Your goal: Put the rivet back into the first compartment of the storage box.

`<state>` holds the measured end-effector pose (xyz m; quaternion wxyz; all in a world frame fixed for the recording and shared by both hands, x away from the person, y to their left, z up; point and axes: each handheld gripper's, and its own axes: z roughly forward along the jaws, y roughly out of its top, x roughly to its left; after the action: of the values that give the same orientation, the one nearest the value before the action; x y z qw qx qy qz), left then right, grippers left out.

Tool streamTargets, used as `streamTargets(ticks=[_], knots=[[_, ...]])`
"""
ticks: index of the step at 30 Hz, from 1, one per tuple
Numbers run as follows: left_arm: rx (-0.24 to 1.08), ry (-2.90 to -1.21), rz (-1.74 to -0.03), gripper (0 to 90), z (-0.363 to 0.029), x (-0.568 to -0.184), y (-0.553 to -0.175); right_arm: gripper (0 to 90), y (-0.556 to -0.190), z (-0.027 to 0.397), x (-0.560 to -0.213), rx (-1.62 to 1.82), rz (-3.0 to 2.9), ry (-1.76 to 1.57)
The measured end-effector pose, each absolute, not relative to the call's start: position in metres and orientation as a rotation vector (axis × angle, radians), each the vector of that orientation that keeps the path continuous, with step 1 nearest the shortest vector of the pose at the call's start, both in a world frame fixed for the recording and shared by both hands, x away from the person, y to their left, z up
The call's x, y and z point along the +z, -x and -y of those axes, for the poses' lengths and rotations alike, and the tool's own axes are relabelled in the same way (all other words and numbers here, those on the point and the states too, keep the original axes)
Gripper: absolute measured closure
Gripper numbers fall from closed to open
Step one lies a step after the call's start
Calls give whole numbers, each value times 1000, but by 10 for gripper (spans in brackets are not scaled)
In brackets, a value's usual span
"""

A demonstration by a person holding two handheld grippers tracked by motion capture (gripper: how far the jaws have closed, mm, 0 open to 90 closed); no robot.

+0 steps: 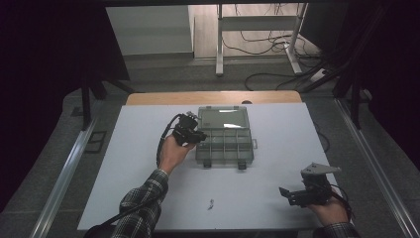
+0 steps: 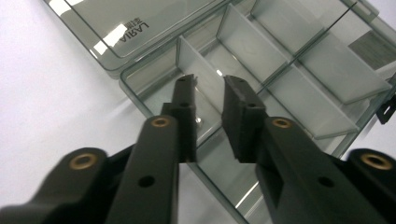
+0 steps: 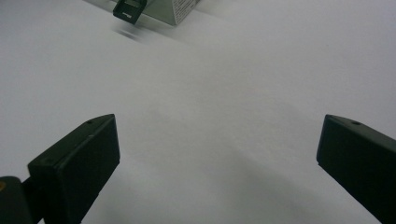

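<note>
Smoky translucent plastic made up the compartment organiser box (image 1: 225,146), which sat on the white desk (image 1: 129,163) with its lid (image 1: 223,118) already swung back flat behind it. The left claw (image 2: 208,84) hung over the box's nearest corner cell, jaws a narrow gap apart and clamped on nothing I could make out. Just below and between its jaws, on the floor of that cell, lay a small silvery part (image 2: 199,120), too small to identify. As a judgement, one piece had been dropped into that cell and the claw had let go.

Well back from the left claw, toward the person's edge of the desk, a small metal piece (image 1: 210,203) lay on the bare surface, apparently awaiting collection. The right claw (image 1: 292,194) rested low near that edge, off to the side of that piece, jaws spread wide and empty, with a black latch (image 3: 127,10) of the box far ahead of it. Sorting looked partly done; the loose piece and closing the lid remained.
</note>
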<state>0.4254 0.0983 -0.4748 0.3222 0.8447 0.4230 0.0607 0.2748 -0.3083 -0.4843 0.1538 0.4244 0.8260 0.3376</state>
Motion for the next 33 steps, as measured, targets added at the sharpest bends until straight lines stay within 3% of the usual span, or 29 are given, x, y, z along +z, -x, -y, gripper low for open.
streamTargets(ticks=[8, 24, 33], knots=[[157, -2218, -1095, 616, -102, -469, -416, 0, -275, 308, -484, 967, -2365, -1216], [108, -2192, -1039, 191, -118, -465, -389, 0, -274, 307, -484, 963, -2369, -1211], [83, -2180, -1015, 84, -130, -463, -368, 0, -274, 307, -484, 959, -2372, -1210]])
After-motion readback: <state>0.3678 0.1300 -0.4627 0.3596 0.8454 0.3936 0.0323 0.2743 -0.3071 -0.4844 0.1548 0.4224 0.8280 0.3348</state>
